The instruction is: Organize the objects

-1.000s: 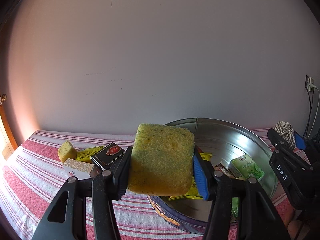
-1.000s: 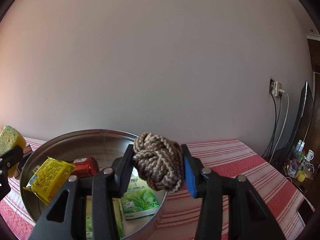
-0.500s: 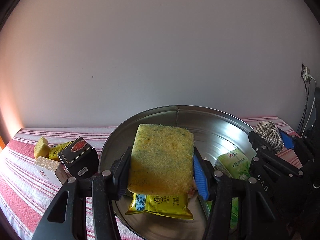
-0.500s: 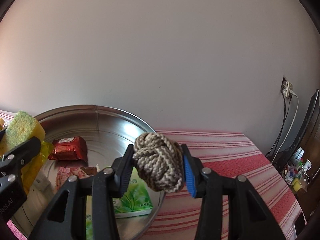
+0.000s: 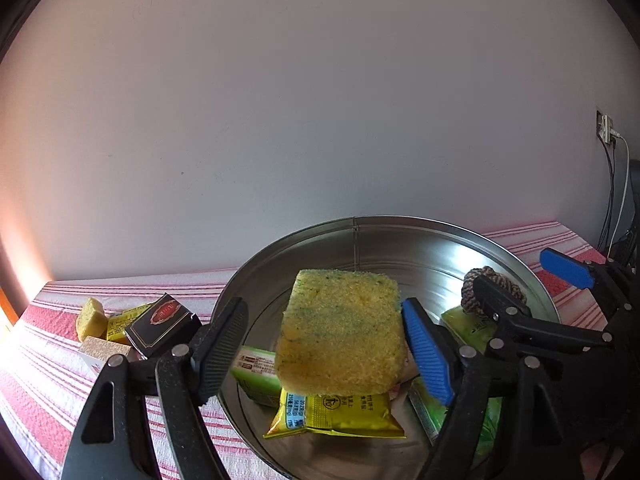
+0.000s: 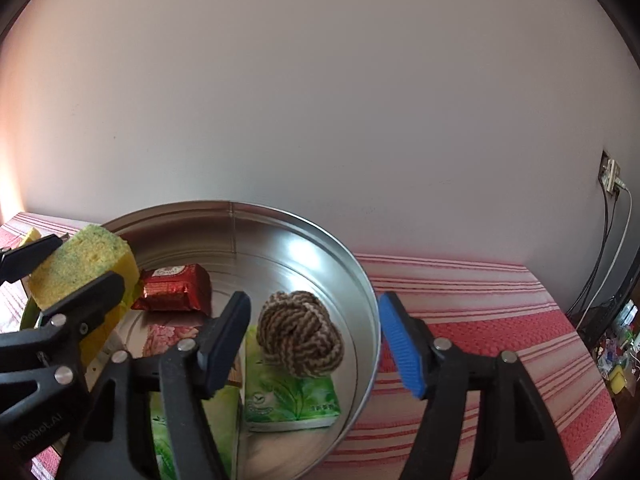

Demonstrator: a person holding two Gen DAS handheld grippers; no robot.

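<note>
A round metal tin (image 5: 440, 240) stands on the striped cloth. My left gripper (image 5: 324, 348) hangs over it, jaws opening. The yellow-green sponge (image 5: 340, 332) sits between them on a yellow packet (image 5: 336, 412), clear of the black finger and close to the blue pad. In the right wrist view my right gripper (image 6: 312, 342) is also opening. The brown rope knot (image 6: 300, 334) lies loose between its jaws on a green tissue pack (image 6: 292, 396) inside the tin (image 6: 320, 236). Each gripper shows in the other's view: the right gripper (image 5: 528, 280) beside the left, and the sponge (image 6: 80, 264) at the left edge.
A red packet (image 6: 174, 288) and more green packs lie in the tin. Left of the tin on the cloth are a black box (image 5: 160, 324), a beige box (image 5: 102, 350), a yellow packet (image 5: 120, 322) and a small sponge piece (image 5: 90, 318). The wall is close behind; cables hang at right.
Both hands moved in over the tin and sank a little. Both pairs of jaws spread apart, and the sponge and the rope knot left their grips and now rest on packets in the tin.
</note>
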